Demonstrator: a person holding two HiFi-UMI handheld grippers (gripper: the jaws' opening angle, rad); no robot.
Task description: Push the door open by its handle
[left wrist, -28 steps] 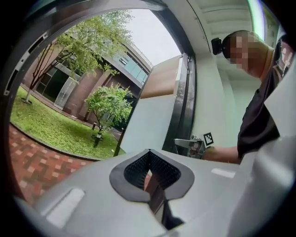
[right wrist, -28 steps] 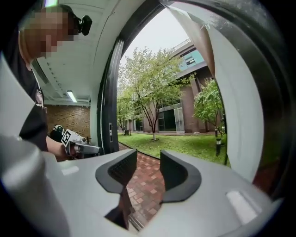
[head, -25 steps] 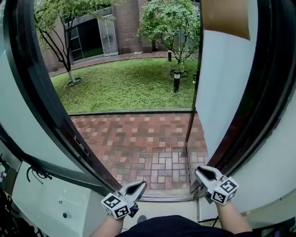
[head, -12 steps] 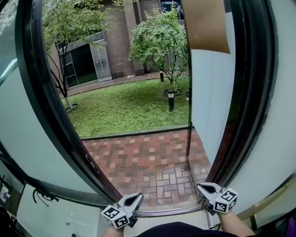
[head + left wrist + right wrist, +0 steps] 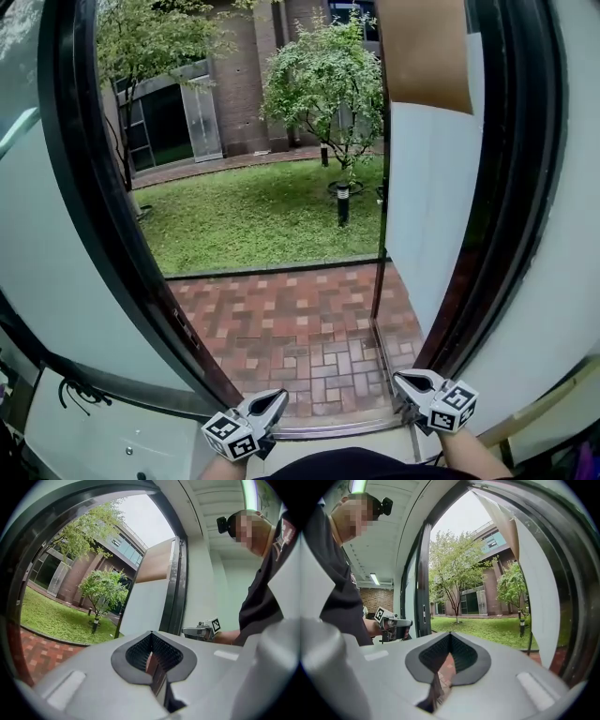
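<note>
Door [image 5: 433, 197] stands swung outward at the right of the opening, its pale panel angled out over the brick paving [image 5: 300, 328]; its handle cannot be made out. A dark frame [image 5: 103, 234] curves up the left side. The left tongs [image 5: 277, 399] and right tongs [image 5: 404, 379] are held low by the threshold [image 5: 328, 427], pointing out through the doorway and well apart from each other, the right pair just beside the foot of the right-hand frame. Each gripper view shows its jaws pressed together at the tips with nothing between them. Past the paving lie a lawn [image 5: 253, 216], a tree [image 5: 323, 80] with a lamp post [image 5: 342, 202] before it, and a brick building [image 5: 239, 84]
</note>
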